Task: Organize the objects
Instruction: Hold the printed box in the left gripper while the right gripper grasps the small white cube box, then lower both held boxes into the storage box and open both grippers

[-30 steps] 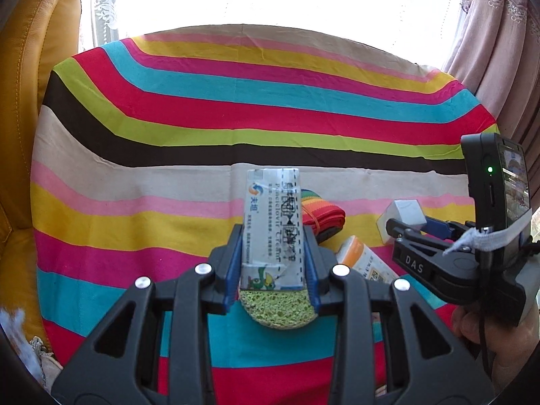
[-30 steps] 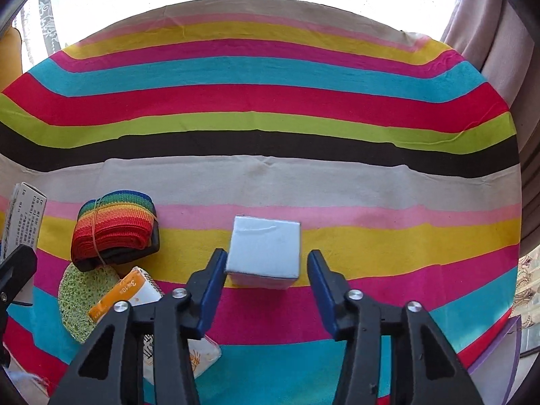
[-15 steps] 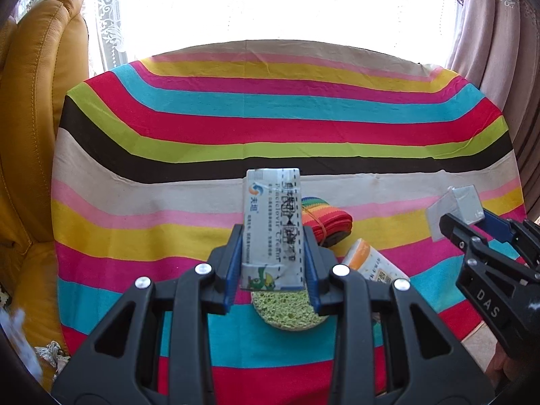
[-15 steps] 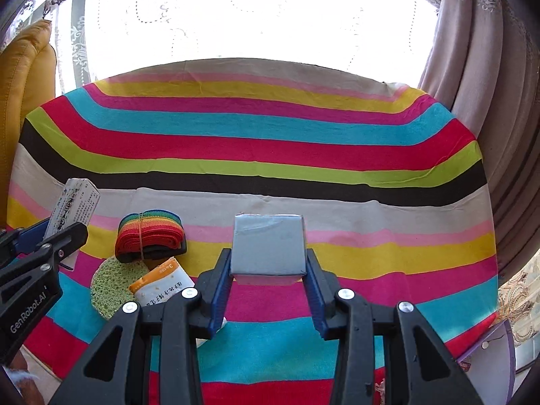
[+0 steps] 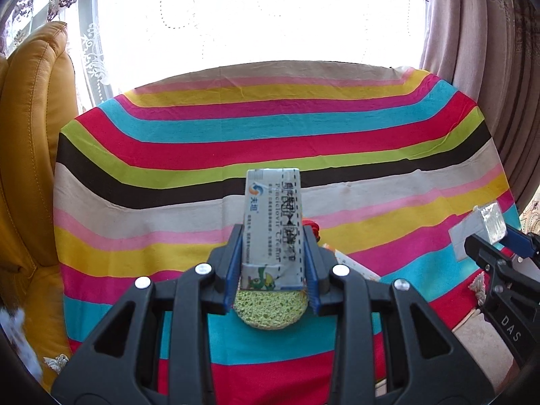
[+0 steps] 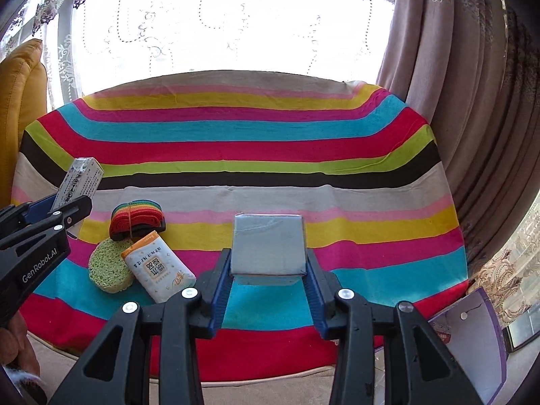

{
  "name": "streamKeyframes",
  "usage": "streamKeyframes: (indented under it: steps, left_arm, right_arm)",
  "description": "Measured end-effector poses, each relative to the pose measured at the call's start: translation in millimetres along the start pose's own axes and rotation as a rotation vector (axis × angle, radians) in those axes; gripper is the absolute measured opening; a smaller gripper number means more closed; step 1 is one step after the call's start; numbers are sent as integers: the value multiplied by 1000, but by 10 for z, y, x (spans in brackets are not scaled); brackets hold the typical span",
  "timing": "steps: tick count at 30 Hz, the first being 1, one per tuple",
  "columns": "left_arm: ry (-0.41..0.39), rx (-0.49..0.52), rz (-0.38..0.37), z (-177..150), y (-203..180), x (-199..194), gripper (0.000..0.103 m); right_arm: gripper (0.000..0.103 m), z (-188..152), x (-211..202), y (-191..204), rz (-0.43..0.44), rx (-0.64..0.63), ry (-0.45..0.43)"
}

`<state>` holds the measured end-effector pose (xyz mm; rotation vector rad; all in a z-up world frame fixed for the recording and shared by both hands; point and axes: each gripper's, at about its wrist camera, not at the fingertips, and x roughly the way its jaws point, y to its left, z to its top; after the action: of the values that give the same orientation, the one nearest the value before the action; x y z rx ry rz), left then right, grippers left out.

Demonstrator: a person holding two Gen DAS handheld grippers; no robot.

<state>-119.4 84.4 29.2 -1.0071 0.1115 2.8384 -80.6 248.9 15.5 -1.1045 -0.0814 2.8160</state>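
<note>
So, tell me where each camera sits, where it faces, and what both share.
Left wrist: on the left gripper, facing the striped table and window; its fingers clamp a slim box.
Right wrist: on the right gripper, same heading; clamps a grey box.
Shared: sponge, both boxes, each other's gripper.

2 boxes [image 6: 268, 246] [image 6: 79, 180], 1 sponge [image 6: 106, 265], 1 strap roll [image 6: 136, 217], 1 tissue pk [image 6: 158, 266].

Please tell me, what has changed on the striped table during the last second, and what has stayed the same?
The right gripper closed on the grey box and lifted it off the striped cloth. The left gripper, shut on the medicine carton, also rose. The green sponge, tissue pack and rainbow strap roll stayed in place.
</note>
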Motion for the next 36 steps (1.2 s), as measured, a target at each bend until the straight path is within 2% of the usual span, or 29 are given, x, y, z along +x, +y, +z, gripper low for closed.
streamKeyframes:
  steps: [5, 11, 29, 36]
  left_arm:
    - [-9, 45, -36, 23, -184, -89, 37]
    - [8, 104, -82, 19, -468, -167, 37]
    - [111, 289, -179, -123, -1422, -241, 37]
    - [162, 347, -259, -223, -1808, -282, 37]
  right_arm:
    - [42, -55, -75, -132, -47, 17, 2]
    - [41, -135, -152, -371, -59, 62, 19]
    - [41, -511, -253, -1261, -42, 229, 77]
    - [41, -721, -276, -1626, -80, 273, 104]
